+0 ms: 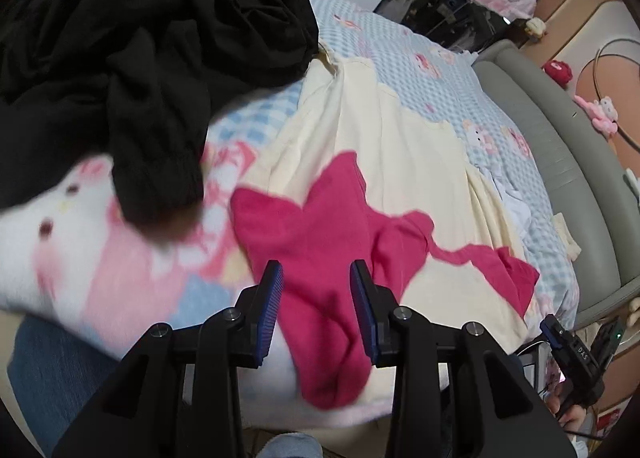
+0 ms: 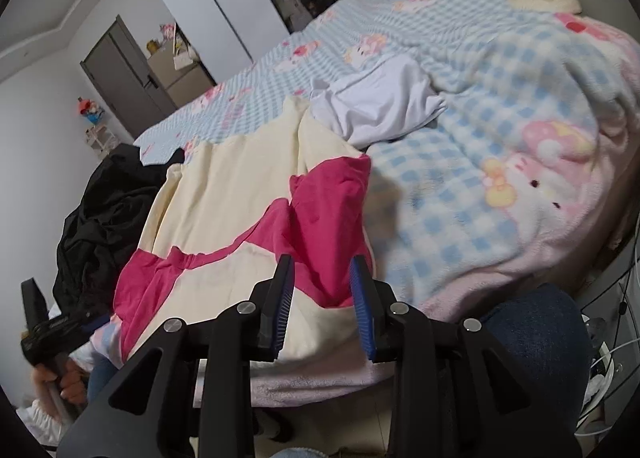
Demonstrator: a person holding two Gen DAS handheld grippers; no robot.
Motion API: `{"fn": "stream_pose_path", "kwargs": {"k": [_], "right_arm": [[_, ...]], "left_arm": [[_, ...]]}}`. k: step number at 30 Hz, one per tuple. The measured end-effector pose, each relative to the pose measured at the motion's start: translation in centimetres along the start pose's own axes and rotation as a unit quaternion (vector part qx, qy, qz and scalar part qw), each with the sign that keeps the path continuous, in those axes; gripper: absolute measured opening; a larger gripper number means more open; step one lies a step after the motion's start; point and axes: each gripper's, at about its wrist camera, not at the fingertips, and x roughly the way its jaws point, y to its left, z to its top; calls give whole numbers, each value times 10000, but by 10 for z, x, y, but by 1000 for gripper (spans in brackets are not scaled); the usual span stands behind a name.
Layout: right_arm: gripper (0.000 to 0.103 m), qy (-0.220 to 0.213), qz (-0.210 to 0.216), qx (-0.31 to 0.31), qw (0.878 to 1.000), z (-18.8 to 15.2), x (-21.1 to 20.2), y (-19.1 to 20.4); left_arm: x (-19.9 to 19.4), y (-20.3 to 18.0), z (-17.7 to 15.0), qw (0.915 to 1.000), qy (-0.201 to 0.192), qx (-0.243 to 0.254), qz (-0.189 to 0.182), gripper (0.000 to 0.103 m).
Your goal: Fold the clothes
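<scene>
A magenta garment (image 1: 320, 242) lies crumpled across a cream garment (image 1: 384, 138) spread on the bed; both show in the right wrist view, magenta (image 2: 320, 218) on cream (image 2: 232, 194). My left gripper (image 1: 316, 270) is open, its jaws either side of the magenta cloth's near end, just above it. My right gripper (image 2: 322, 266) is open over the magenta cloth's other end. The right gripper also shows at the left wrist view's lower right (image 1: 568, 346), and the left gripper at the right wrist view's lower left (image 2: 44, 322).
A black pile of clothes (image 1: 152, 38) sits on the bed's left side. A white garment (image 2: 380, 106) lies farther up the bed. The bed has a blue checked cartoon blanket (image 2: 500, 130) and a grey padded frame (image 1: 560, 146). My jeans-clad knees are at the bed's edge.
</scene>
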Motion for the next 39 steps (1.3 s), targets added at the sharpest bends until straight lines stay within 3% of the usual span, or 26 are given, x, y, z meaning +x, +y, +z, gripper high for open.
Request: {"fn": "stream_pose_path", "kwargs": {"k": [6, 8, 10, 15, 18, 20, 22, 23, 25, 26, 27, 28, 29, 30, 32, 36, 39], "right_arm": [[30, 75, 382, -626, 9973, 65, 22, 37], [41, 23, 434, -948, 9946, 103, 40, 59], [49, 97, 362, -1177, 9923, 142, 67, 79], [54, 505, 290, -1124, 9920, 233, 158, 94], [54, 886, -13, -1087, 9901, 256, 222, 94], [55, 1149, -105, -870, 9895, 265, 255, 84], [62, 1360, -385, -679, 9876, 275, 288, 67], [72, 1463, -534, -585, 9861, 281, 305, 58], [75, 1721, -764, -402, 9813, 289, 339, 41], [76, 1979, -743, -310, 9769, 291, 358, 34], [76, 2182, -690, -197, 9733, 291, 372, 29], [75, 2368, -634, -80, 9694, 291, 385, 24], [69, 2467, -546, 12, 9676, 291, 393, 21], [45, 2503, -463, 6, 9671, 290, 397, 21], [9, 2507, -335, -163, 9674, 289, 398, 28], [5, 2085, -234, -912, 9735, 294, 374, 53], [5, 1746, -433, -1038, 9782, 310, 361, 49]], "left_arm": [[22, -8, 63, 9994, -5, 302, 146, 37], [39, -12, 94, 9986, -6, 458, 270, 37], [61, -16, 129, 9980, 14, 560, 277, 37], [134, -29, 210, 9975, -24, 692, 113, 39], [189, -10, 246, 9995, 298, 31, 25, 46], [214, 0, 263, 9988, 447, -116, 137, 52], [239, 8, 277, 9974, 659, -216, 190, 55], [251, 11, 279, 9961, 846, -207, 141, 57], [268, 14, 282, 9933, 1142, -150, 126, 57], [271, 15, 283, 9926, 1201, -80, 177, 47], [270, 16, 284, 9924, 1200, 18, 266, 13], [270, 17, 286, 9921, 1199, 116, 354, 8], [270, 18, 287, 9916, 1197, 214, 441, 7], [265, 19, 289, 9914, 1175, 316, 483, 6], [250, 23, 295, 9910, 1085, 561, 554, 5], [225, 35, 307, 9858, 922, 1094, 882, 5], [244, 42, 310, 9781, 1091, 1298, 1203, 6]]}}
